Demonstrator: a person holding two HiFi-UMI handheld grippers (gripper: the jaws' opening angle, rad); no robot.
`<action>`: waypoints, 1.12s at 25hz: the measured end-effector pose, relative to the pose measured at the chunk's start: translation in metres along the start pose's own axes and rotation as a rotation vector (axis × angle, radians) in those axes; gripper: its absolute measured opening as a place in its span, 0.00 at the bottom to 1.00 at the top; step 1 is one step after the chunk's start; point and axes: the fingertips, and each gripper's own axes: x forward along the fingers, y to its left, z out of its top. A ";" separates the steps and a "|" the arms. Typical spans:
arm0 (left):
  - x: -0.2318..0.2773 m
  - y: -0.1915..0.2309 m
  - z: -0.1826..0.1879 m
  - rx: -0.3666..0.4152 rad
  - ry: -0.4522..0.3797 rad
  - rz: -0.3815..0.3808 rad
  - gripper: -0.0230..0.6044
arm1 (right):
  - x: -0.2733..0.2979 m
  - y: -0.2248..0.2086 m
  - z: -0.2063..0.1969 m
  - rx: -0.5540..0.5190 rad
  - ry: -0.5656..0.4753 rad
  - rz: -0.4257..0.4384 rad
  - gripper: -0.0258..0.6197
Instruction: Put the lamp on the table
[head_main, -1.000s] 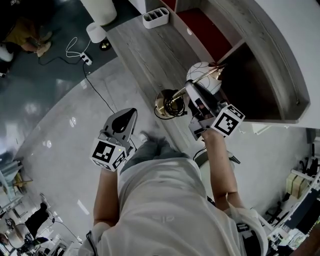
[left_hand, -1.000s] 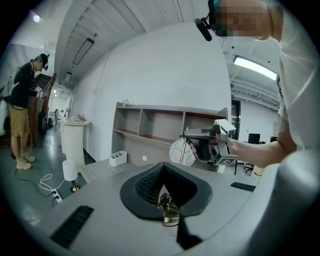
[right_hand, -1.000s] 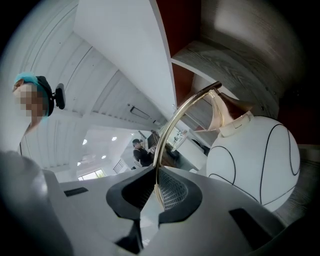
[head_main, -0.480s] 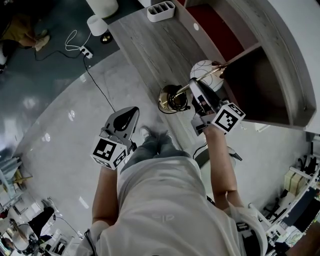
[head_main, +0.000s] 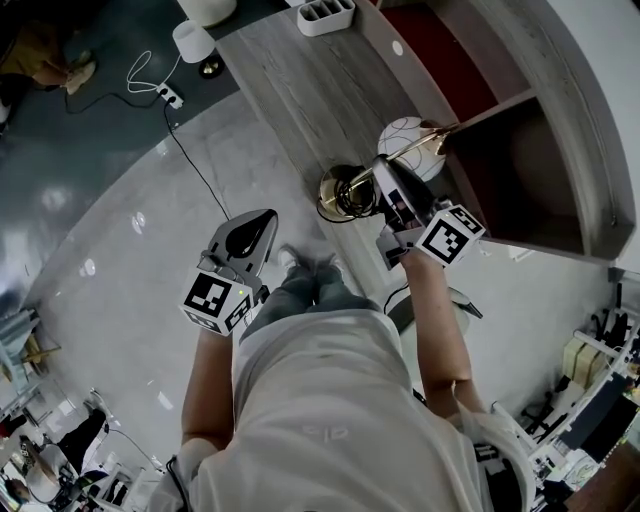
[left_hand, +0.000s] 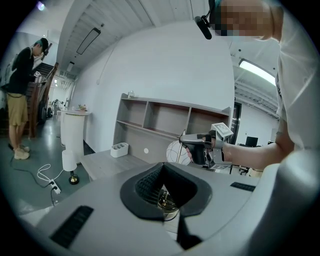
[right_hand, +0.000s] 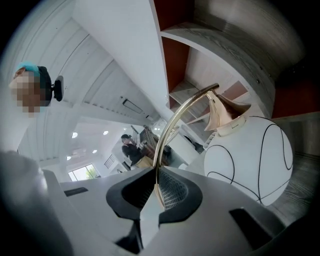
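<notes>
The lamp has a white globe shade (head_main: 405, 140), a curved brass stem (right_hand: 167, 135) and a round brass base (head_main: 340, 192). My right gripper (head_main: 378, 172) is shut on the stem, just below the globe (right_hand: 250, 160). The base lies at the near edge of the grey wooden table (head_main: 290, 80); I cannot tell whether it rests on it. My left gripper (head_main: 262, 222) is shut and empty over the floor, left of the lamp. In the left gripper view, the brass base (left_hand: 166, 202) shows just beyond its jaws.
A white organiser tray (head_main: 326, 15) stands at the table's far end. An open shelf unit (head_main: 520, 130) runs along the table's right side. On the floor are a small white lamp (head_main: 193, 42), a power strip (head_main: 166, 95) and a cable. A person (left_hand: 22, 95) stands far left.
The lamp stays gripped by the stem in my right gripper and has shifted only slightly towards the table. My left gripper has barely moved.
</notes>
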 end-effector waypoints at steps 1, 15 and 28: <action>-0.001 0.002 -0.001 0.000 -0.001 -0.001 0.06 | 0.003 0.002 -0.003 -0.003 0.002 0.000 0.12; -0.002 -0.002 -0.005 -0.033 -0.018 0.017 0.06 | 0.014 0.018 -0.030 -0.025 0.047 0.007 0.13; -0.015 -0.001 -0.012 -0.056 -0.049 0.019 0.06 | 0.023 0.041 -0.072 -0.034 0.107 0.015 0.15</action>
